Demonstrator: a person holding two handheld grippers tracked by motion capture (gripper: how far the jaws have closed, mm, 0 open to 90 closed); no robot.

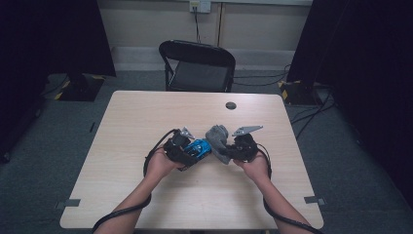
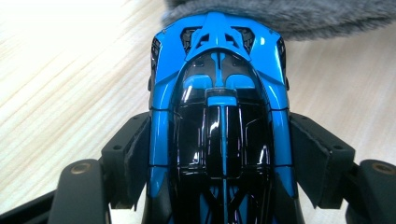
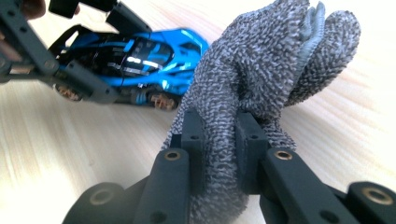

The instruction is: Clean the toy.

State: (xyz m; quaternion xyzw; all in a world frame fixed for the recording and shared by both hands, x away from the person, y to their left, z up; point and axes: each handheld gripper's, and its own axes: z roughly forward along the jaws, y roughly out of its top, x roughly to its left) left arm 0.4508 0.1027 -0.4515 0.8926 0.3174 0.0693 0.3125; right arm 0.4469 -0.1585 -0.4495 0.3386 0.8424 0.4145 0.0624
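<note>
A blue and black toy car (image 1: 198, 149) sits mid-table in the high view, clamped by its sides in my left gripper (image 1: 191, 155). In the left gripper view the car (image 2: 219, 112) runs lengthwise between the black pads (image 2: 133, 154), nose pointing away toward a grey cloth (image 2: 289, 18). My right gripper (image 1: 233, 152) is shut on that fuzzy grey cloth (image 1: 218, 141), bunched and standing up from the jaws. In the right gripper view the cloth (image 3: 261, 79) is pinched between the pads (image 3: 191, 135), and the car (image 3: 140, 60) lies just beyond it, held by the other gripper.
The light wooden table (image 1: 146, 112) has a round dark cable hole (image 1: 231, 105) near its far edge. A black folding chair (image 1: 197, 66) stands behind the table. Dark curtains hang at both sides.
</note>
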